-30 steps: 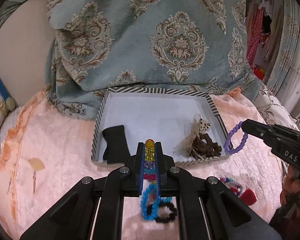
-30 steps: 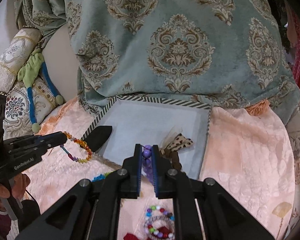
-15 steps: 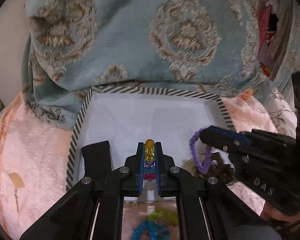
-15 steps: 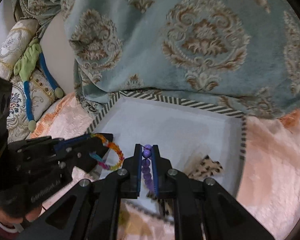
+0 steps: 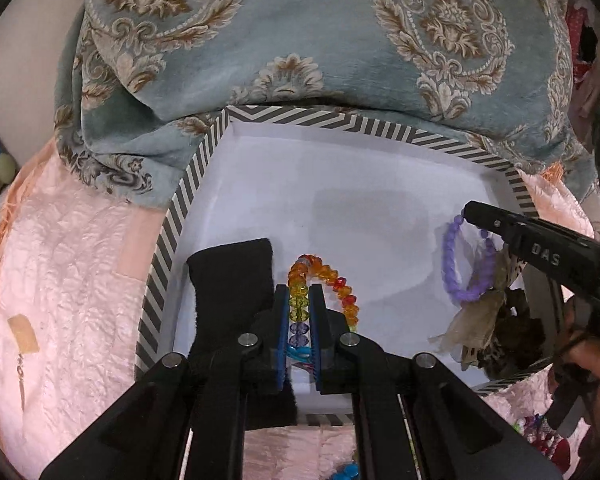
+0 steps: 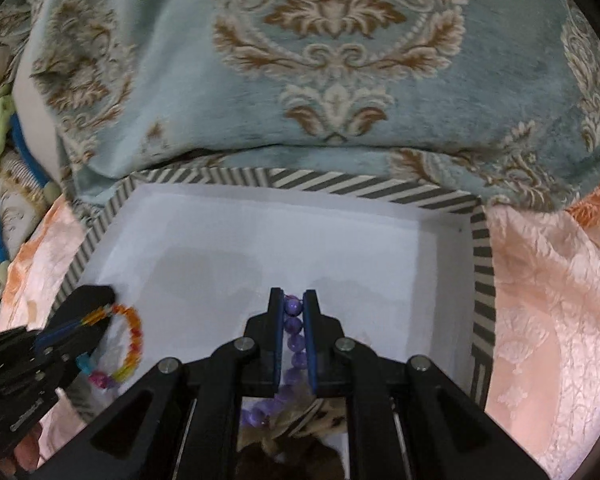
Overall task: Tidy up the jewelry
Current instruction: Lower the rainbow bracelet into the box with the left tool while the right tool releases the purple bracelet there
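From the left wrist, the left gripper (image 5: 299,294) is clamped on a rainbow bead bracelet (image 5: 327,277), whose loop now hangs over the white floor of the striped-rim tray (image 5: 380,124) — a second ago it was short of the near rim, over the pink bedspread (image 5: 72,280). A black cloth piece (image 5: 228,280) lies in the tray just left of the fingers. At the right, the right gripper (image 5: 466,212) has come in over the tray with a purple bead bracelet (image 5: 460,276) dangling beside a heap of brown and spotted hair bows (image 5: 496,324). From the right wrist, the right gripper (image 6: 293,305) is closed on the purple bracelet (image 6: 294,330), the tray floor (image 6: 260,248) filling more of the view than before; the left gripper (image 6: 82,312) with the rainbow bracelet (image 6: 130,344) sits low left — inside the tray now. A blue patterned blanket (image 6: 340,80) covers the far rim.
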